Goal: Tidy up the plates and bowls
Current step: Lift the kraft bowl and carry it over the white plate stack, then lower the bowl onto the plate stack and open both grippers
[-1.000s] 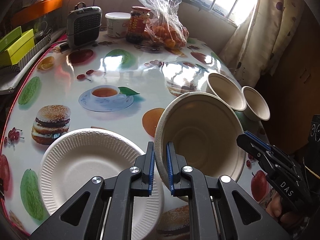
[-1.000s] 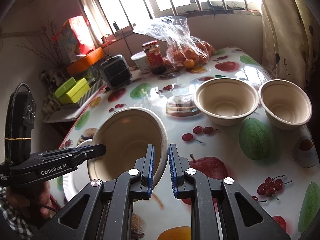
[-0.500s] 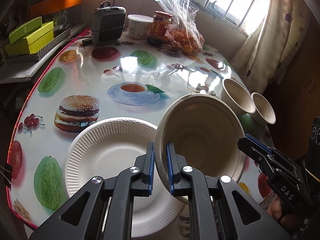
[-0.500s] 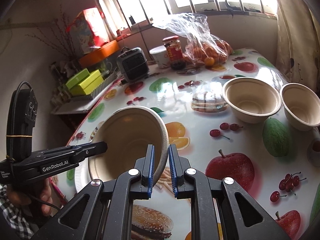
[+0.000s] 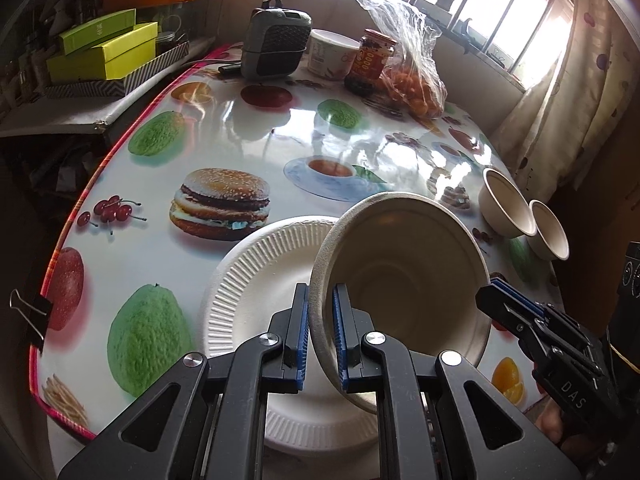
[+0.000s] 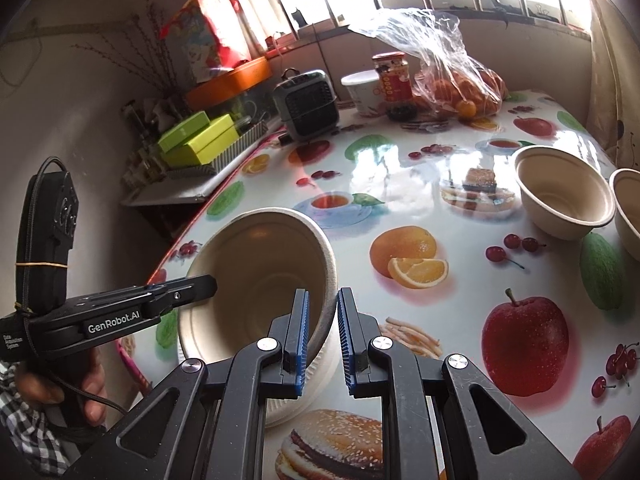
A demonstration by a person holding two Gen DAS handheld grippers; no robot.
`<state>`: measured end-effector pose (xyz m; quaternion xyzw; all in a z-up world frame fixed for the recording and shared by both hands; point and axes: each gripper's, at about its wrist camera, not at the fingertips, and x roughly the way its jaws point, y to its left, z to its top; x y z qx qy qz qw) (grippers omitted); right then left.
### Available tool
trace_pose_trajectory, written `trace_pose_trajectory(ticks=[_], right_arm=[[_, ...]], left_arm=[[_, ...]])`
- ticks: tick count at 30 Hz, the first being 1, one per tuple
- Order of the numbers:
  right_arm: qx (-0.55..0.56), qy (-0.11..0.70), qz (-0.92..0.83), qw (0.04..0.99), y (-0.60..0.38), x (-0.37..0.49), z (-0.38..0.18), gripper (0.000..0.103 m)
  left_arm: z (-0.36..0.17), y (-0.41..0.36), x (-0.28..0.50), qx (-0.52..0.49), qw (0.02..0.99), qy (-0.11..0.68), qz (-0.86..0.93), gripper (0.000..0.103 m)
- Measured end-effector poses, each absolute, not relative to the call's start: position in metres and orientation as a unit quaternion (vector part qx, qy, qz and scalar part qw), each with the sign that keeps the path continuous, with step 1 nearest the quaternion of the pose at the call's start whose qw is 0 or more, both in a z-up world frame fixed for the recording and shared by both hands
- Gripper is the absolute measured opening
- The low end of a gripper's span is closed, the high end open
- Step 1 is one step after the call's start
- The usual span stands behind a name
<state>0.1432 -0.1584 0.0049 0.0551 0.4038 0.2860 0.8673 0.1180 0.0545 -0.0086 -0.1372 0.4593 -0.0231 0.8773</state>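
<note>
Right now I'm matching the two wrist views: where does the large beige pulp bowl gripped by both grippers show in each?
Left wrist view: large beige pulp bowl lower centre-right, tilted over the white ribbed paper plate.
Right wrist view: lower centre-left.
Shared landmark: red-lidded sauce jar by the window.

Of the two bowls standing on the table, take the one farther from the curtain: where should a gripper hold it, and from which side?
Take that bowl by its rim, one finger inside and one outside, coming from above on the side away from its neighbour. It stands upright, mouth up, and the other bowl crowds the curtain side.
</note>
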Motion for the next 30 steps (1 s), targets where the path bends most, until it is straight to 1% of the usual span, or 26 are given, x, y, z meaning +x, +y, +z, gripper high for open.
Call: trace_pose_trajectory(ticks=[13, 30], right_arm=[[0.045, 0.425, 0.305, 0.851, -0.132, 0.143, -0.007, 0.015], [0.047, 0.433, 0.303, 0.848, -0.130, 0.145, -0.011, 0.015]], left_arm=[[-0.017, 0.079, 0.111, -0.152, 0.871, 0.466, 0.001, 0.012], [-0.023, 0.082, 0.113, -0.165, 0.865, 0.475, -0.002, 0.013]])
